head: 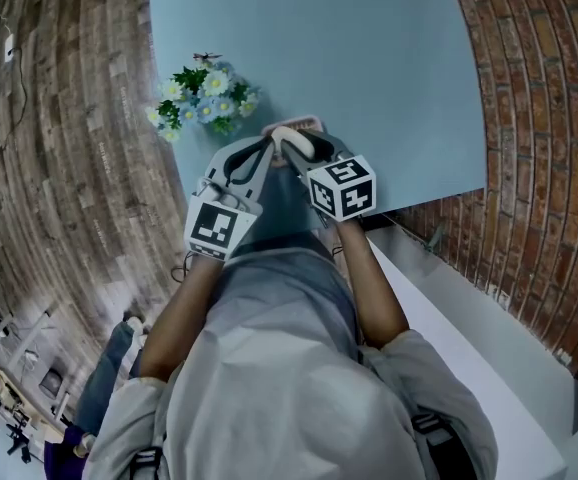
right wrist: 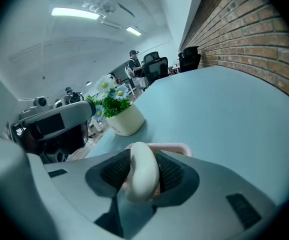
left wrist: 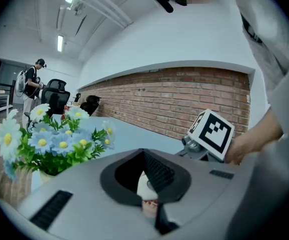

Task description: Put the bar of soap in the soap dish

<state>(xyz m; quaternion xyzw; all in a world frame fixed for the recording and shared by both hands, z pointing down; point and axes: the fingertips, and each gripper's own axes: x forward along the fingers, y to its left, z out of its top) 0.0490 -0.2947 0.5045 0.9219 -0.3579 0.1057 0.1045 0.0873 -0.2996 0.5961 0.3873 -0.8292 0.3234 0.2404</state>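
Observation:
The white bar of soap point(right wrist: 142, 176) stands on edge between the ribbed pads of my right gripper point(right wrist: 143, 181), just over the pink soap dish point(right wrist: 177, 147). The pads sit close on both sides without clearly pressing it. In the head view the dish point(head: 295, 124) lies on the light blue table point(head: 369, 58), and both grippers meet at it. My right gripper point(head: 291, 146) reaches in from the right. My left gripper point(head: 267, 142) comes from the left, its tips together at the dish's near rim. In the left gripper view a pink piece of the dish point(left wrist: 150, 207) shows in the narrow slot between that gripper's jaws.
A white pot of blue and white flowers point(head: 204, 98) stands just left of the dish, near the table's left edge. A brick wall point(head: 539, 168) runs along the right, with a white ledge point(head: 469, 318) below it. The table stretches on beyond the dish.

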